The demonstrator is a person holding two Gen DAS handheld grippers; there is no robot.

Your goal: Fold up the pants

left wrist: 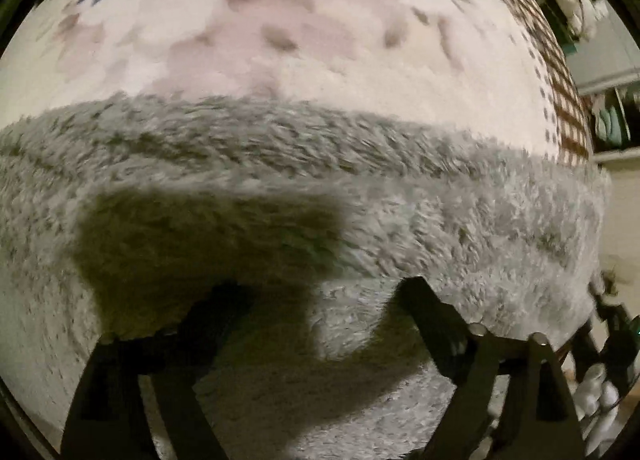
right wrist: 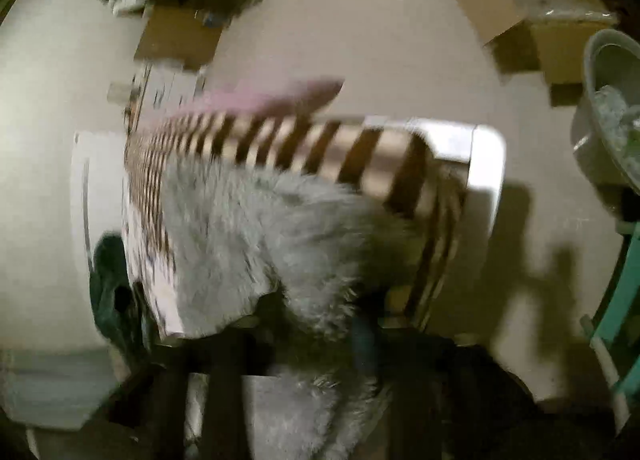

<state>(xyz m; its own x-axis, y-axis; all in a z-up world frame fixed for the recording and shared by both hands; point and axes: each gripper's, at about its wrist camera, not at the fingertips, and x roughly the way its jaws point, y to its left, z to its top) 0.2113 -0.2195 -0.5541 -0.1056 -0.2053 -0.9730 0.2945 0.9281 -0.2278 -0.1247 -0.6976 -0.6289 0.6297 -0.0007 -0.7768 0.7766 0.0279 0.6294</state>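
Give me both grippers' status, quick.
Left gripper: open, empty, over the fluffy grey pants.
Right gripper: closed on the pants.

Wide-spread left claw point(left wrist: 320, 292) above fluffy grey pants point(left wrist: 400, 211).

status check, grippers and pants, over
Left gripper open above the grey fleece pants. Right gripper in blur, grip unclear, fleece between fingers. Nothing blocking.

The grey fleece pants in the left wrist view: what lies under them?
The pants lie on a floral, checked-bordered cloth, which shows beyond their far edge. What lies beneath the cloth, and under the pants themselves, is covered.
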